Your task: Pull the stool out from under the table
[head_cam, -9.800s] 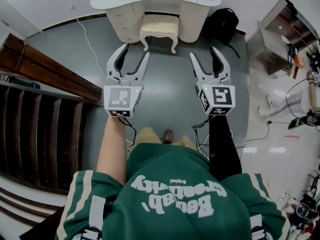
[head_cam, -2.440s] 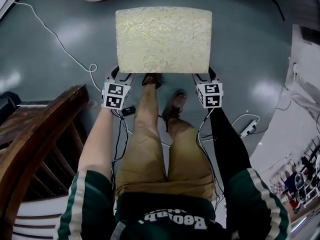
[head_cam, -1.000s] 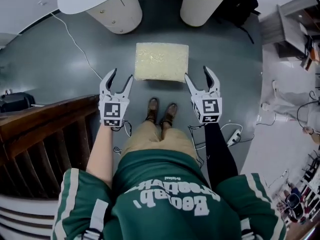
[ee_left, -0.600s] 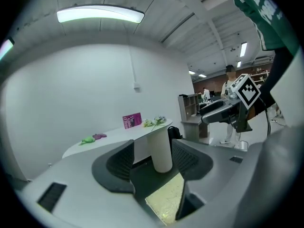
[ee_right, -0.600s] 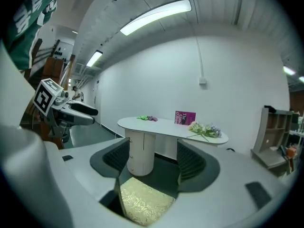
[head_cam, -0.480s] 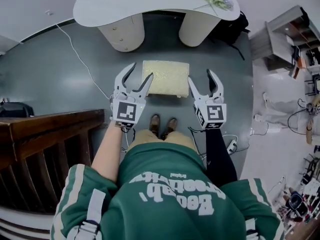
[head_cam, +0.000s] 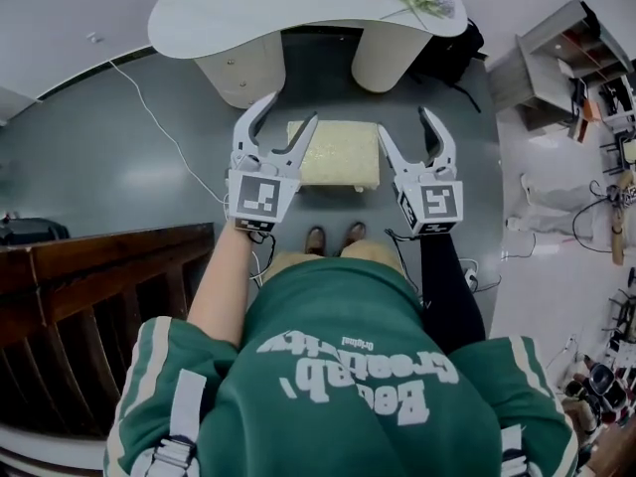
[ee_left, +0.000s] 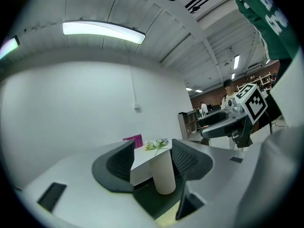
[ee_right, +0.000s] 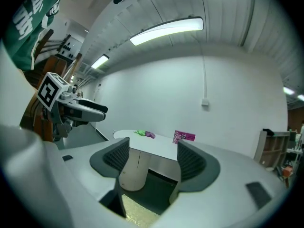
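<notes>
The stool [head_cam: 338, 154], with a cream patterned cushion, stands on the grey floor just in front of the white table [head_cam: 298, 8], clear of its two pedestals. My left gripper [head_cam: 284, 115] is open and held up in the air over the stool's left side, with nothing between its fingers. My right gripper [head_cam: 406, 125] is open too, over the stool's right side. In the left gripper view the open left gripper [ee_left: 153, 163] frames the table [ee_left: 148, 155], with the cushion [ee_left: 166, 220] far below. In the right gripper view the open right gripper [ee_right: 152, 163] shows the same cushion [ee_right: 137, 213].
A dark wooden railing [head_cam: 99, 266] runs along the left. A black bag [head_cam: 462, 43] lies right of the table, and a shelf unit [head_cam: 556, 58] stands beyond it. A white cable [head_cam: 149, 97] trails over the floor. The person's shoes [head_cam: 333, 237] stand just behind the stool.
Both grippers have risen from beside the stool's near corners and now hang higher, still open. The stool has stayed where it was in front of the table.
</notes>
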{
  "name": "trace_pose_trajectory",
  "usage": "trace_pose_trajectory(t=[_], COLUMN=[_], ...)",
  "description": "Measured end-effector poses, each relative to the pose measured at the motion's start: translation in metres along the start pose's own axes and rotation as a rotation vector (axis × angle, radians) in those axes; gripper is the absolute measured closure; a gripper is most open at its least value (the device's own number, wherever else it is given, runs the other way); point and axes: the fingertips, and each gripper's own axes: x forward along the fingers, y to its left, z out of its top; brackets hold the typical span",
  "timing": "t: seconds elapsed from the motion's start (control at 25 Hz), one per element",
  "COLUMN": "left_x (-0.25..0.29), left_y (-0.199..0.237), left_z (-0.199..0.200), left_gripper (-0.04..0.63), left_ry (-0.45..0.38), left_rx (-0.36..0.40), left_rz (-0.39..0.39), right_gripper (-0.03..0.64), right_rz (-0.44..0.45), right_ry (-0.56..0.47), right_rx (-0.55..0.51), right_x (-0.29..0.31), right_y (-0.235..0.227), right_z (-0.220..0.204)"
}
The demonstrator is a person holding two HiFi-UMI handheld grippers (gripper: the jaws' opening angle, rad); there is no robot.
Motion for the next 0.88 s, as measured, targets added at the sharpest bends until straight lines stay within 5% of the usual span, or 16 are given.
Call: trace_pose_trajectory(t=[0.4, 0.52, 0.56, 0.6, 0.88], left_x=[0.0, 0.0, -0.001, -0.003, -0.006], left_y=[-0.004, -0.002, 0.002, 0.006, 0.011], left_z=[0.013, 0.017, 0.022, 0.028, 0.035], left_gripper=[0.33, 0.336, 0.407, 0.576, 0.581], left_ry=[-0.032, -0.034, -0.055, -0.083, -0.103], left_rx=[0.002, 0.02, 0.043, 0.069, 0.087], left_rz=[-0.006, 0.016, 0.038, 0.063, 0.081], right_gripper=[0.298, 0.387, 0.477, 0.609, 0.612], right_rz=[0.001, -0.005, -0.009, -0.006, 0.018], right_ry=[-0.012, -0.031, -0.034, -0.032, -0.016], right_rx=[-0.008, -0.042, -0.058, -0.075, -0.091], right_x=[0.004, 0.005, 0.005, 0.006, 0.005], right_y=[0.007, 0.008, 0.008, 0.01, 0.017], right_z=[0.012, 0.021, 0.023, 0.025, 0.024])
